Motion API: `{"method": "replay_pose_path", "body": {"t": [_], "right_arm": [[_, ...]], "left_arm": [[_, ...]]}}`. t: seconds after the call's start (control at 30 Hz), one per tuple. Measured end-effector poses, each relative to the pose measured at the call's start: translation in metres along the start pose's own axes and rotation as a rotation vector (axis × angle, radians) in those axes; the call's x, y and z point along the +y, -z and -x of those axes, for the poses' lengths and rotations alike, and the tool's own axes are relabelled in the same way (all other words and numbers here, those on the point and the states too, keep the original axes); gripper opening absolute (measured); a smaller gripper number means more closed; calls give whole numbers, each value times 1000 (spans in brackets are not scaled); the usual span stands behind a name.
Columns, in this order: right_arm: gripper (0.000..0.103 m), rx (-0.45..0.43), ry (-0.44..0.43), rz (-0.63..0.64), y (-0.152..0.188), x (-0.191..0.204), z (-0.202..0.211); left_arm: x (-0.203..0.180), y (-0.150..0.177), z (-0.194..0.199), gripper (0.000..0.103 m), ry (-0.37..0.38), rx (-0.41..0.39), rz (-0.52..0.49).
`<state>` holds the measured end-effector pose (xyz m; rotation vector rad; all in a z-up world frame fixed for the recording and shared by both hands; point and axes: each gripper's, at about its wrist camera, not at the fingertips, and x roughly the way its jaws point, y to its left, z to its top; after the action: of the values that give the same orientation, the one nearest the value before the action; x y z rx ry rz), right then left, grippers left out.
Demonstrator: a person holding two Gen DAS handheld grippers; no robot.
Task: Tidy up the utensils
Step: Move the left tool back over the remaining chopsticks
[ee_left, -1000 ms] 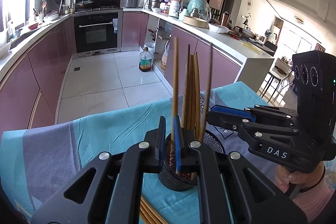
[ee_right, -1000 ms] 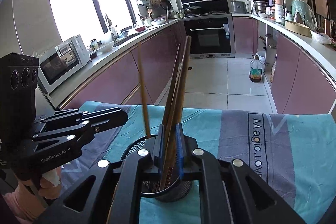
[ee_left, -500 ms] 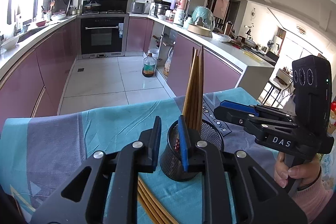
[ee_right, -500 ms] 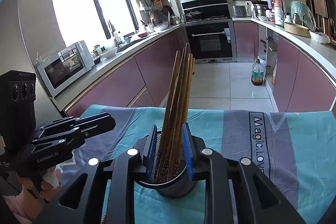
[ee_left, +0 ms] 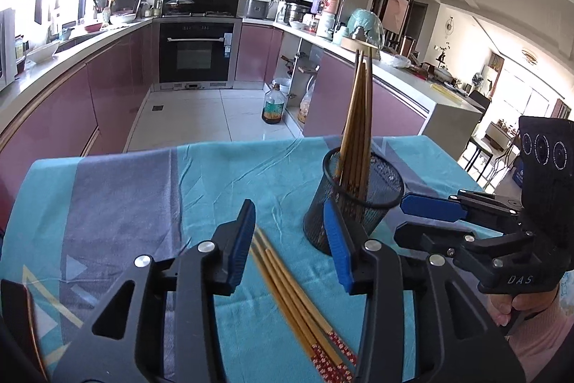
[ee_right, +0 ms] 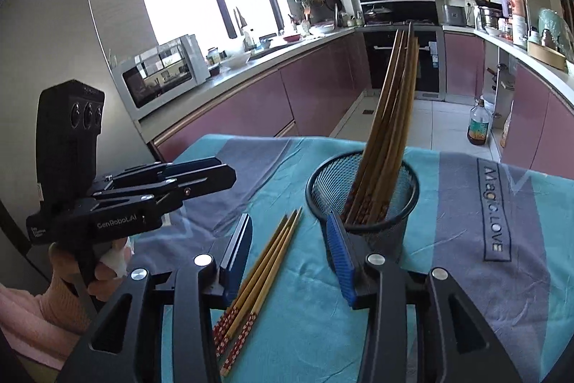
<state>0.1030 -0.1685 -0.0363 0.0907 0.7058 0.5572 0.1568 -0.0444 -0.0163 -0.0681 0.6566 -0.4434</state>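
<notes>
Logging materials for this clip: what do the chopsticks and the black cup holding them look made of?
The long tan chopsticks look like bamboo or wood, matte, with red patterned ends; which of the two is unclear. The round black mesh cup appears to be wire metal mesh with a dark coated finish: you can see through its wall.

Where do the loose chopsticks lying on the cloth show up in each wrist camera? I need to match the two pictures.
Left wrist view: loose chopsticks lie bottom centre, running down to the right between the left gripper's open fingers.
Right wrist view: loose chopsticks lie bottom centre-left, between the right gripper's open fingers.
Shared landmark: the black mesh cup holding upright chopsticks, just right of them.
</notes>
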Motion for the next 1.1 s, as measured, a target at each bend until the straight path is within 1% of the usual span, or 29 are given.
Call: {"method": "replay_pose_path", "body": {"t": [0.2,0.43,0.57,0.77,1.1], "right_arm": [[41,98,-21,-42,25,1,-28],[41,147,-13,-49,36,7,-42],[42,158,-16,-58,40,8,-45],[42,168,-20,-67,45,7,-47],[42,182,-23,-79,49,4,-52]], "left_arm": [[14,40,-12,39,-35,90,17],[21,72,-31,39,-45,176,32],[17,80,-41,39,-42,206,29],[11,86,-48,39,-35,224,30],[4,92,-58,39,-53,250,19]]}}
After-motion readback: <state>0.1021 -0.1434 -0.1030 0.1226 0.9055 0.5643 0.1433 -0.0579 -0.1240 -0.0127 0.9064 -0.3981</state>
